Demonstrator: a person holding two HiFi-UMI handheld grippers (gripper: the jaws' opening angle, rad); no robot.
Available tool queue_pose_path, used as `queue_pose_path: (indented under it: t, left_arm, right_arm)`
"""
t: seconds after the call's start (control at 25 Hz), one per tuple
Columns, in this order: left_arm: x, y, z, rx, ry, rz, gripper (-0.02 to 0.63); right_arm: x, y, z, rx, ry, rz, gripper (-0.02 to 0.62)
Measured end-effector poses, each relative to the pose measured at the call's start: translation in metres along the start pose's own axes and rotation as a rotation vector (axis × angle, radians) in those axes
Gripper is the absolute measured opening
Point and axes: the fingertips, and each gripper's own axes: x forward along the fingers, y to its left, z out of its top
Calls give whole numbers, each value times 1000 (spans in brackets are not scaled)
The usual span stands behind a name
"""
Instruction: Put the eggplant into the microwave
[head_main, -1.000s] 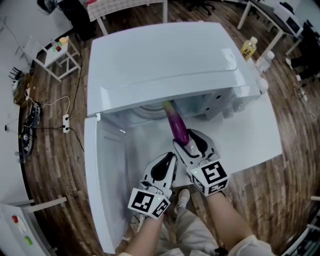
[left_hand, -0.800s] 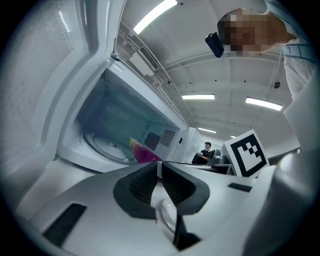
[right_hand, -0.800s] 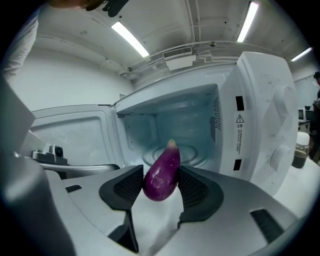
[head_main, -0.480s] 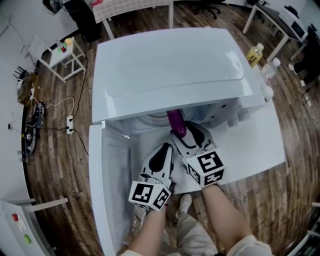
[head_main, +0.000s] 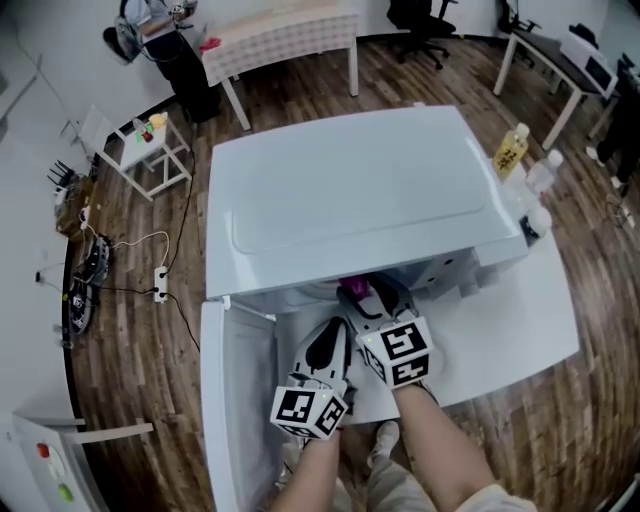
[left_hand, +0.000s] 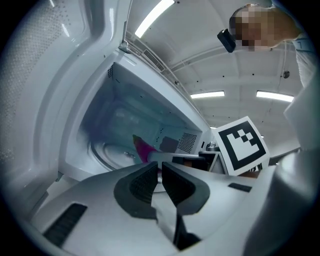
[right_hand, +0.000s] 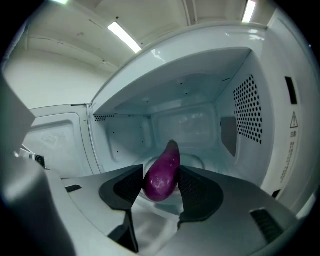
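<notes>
The right gripper (right_hand: 161, 184) was clamped on the eggplant (right_hand: 162, 175), its two dark pads pressing the thick purple end from either side while the narrow tip pointed far into the open microwave (head_main: 350, 190). The eggplant sat at the mouth of the cavity, held clear of the floor, its tip aimed towards the round turntable (right_hand: 197, 161). The left gripper (left_hand: 159, 172) hung just to the left of the right one and a little nearer, its pads closed to a thin slit with nothing between them. The microwave door (head_main: 235, 400) stood swung open on the left. The microwave rested on a white table (head_main: 545, 300), with a yellow-labelled bottle (head_main: 512, 150) at its far right.
</notes>
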Motion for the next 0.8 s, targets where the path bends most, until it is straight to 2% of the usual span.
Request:
queue_pose_path:
  t: [0.36, 0.64, 0.8]
  left_arm:
    - [11, 11, -1, 12, 30, 15, 26]
    - [11, 15, 0, -2, 41, 25, 26]
    - [11, 17, 1, -7, 41, 28, 26]
  right_arm:
    - [21, -8, -7, -16, 43, -19, 236]
    - [30, -5, -3, -59, 53, -46, 236]
    - [29, -3, -4, -63, 44, -33, 236]
